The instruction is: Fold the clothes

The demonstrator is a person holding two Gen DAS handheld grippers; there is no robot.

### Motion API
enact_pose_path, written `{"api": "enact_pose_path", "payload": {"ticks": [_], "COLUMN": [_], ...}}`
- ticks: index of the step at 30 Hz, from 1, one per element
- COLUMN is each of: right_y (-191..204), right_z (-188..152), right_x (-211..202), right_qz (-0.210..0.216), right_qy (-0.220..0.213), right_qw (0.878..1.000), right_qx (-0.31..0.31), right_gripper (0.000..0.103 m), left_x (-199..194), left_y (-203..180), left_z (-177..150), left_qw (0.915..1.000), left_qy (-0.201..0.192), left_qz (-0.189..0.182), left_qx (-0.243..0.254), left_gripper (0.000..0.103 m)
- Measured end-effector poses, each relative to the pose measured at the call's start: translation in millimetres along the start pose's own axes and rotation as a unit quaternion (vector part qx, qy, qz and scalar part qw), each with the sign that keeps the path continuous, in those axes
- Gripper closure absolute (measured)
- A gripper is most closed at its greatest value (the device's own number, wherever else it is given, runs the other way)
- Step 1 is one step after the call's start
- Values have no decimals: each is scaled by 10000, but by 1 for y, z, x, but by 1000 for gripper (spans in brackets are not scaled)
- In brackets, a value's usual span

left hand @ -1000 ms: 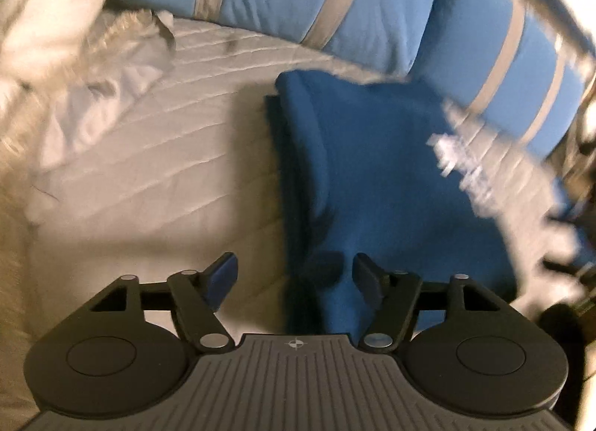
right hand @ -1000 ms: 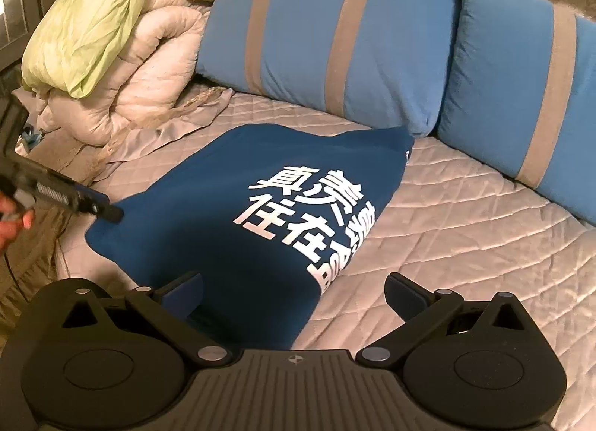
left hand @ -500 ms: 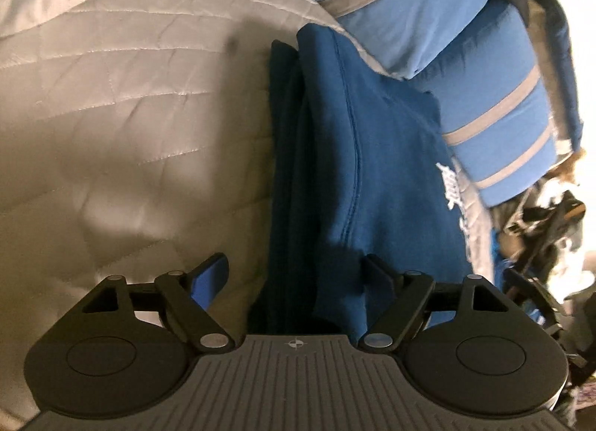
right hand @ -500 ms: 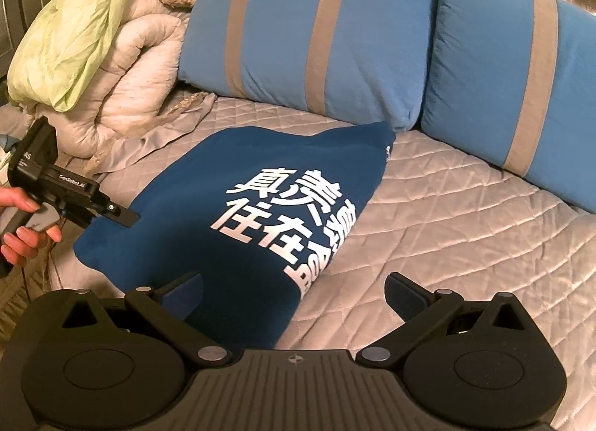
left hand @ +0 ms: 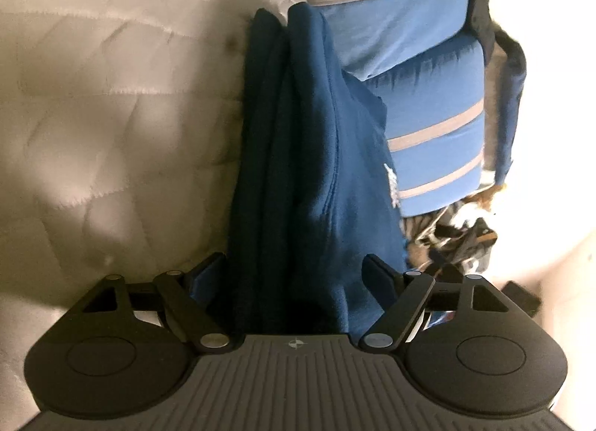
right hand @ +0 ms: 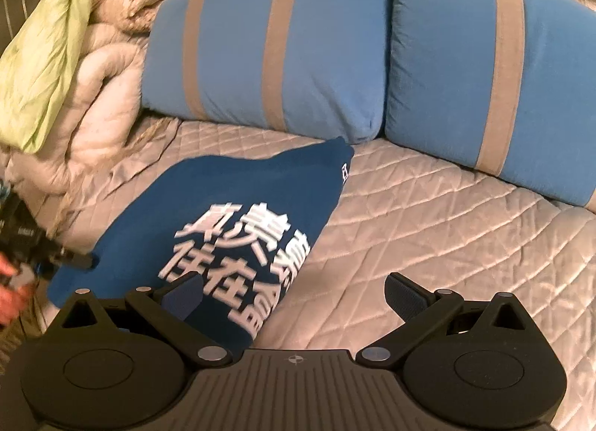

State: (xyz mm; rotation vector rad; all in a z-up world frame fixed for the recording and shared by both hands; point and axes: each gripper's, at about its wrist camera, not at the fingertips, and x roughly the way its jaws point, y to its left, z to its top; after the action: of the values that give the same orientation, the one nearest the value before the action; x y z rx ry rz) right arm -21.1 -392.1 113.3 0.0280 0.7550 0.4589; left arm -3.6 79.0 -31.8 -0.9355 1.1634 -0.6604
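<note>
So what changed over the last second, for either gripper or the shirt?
The left gripper rolled and moved in on the folded shirt's edge, which now lies between its open fingers; nothing gripped yet. The right gripper drifted slightly closer over the shirt's near corner, still open. The shirt, the pillows and the quilt stayed as they were.
</note>
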Motion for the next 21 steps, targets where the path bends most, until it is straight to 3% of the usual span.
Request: {"api": "enact_pose_path", "payload": {"ticks": [2,5,12,21], "right_y": [-5,-14,-37,-70], "right_z": [6,16,34,54], "right_x": [8,25,71,148], "right_qz": [144,397,915,1239], "right_qy": [21,85,356,587], "right_qw": [9998,9982,9885,9726], "right_qx": [167,447,1149,1876], "right_gripper": [0,0,0,1], "left_x": [3,7,5,3], "left_y": [6,9,9,3], "left_z": [1,-2,-6,-11], "left_qw": [9996,9991,9994,9993], "left_qy": [56,10,-213,-345], "left_qz": [-6,-11,-39,100], "left_qx": [-279,-429,-259,63], "left_gripper": [52,62,68,69]}}
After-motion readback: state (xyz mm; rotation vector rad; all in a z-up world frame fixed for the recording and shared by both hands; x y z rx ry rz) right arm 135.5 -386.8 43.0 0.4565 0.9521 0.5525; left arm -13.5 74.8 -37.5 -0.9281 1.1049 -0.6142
